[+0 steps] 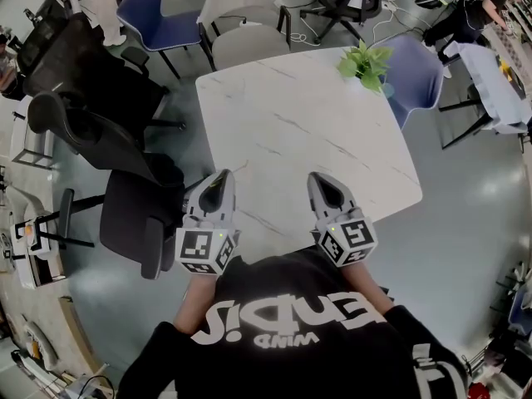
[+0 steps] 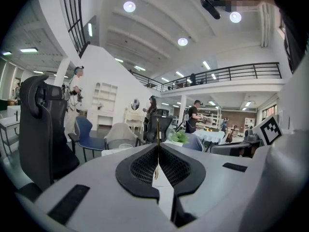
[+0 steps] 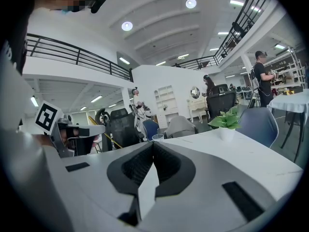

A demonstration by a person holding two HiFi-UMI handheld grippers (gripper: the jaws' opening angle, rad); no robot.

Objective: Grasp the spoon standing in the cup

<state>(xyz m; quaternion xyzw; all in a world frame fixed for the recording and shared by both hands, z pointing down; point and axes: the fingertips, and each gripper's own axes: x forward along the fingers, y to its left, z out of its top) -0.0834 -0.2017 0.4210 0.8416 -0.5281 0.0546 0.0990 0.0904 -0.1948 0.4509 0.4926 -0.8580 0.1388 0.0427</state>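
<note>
A thin gold spoon [image 2: 157, 129] stands upright, pinched between the pads of my left gripper [image 2: 157, 148], its small bowl down in the jaw gap and its handle rising above the tips. That gripper [image 1: 224, 175] is shut on it at the near edge of the white marble table [image 1: 307, 131]. A clear cup [image 2: 124, 147] stands far off at the table's far left edge, empty as far as I can tell; the right gripper view shows the cup [image 3: 158, 137] too. My right gripper [image 1: 319, 178] is shut with nothing in it [image 3: 153, 144].
A small potted plant [image 1: 366, 61] stands at the table's far right corner. A black office chair [image 1: 125, 198] is close on the left, with beige and blue chairs [image 1: 249, 44] beyond the far edge. Several people stand farther back in the room.
</note>
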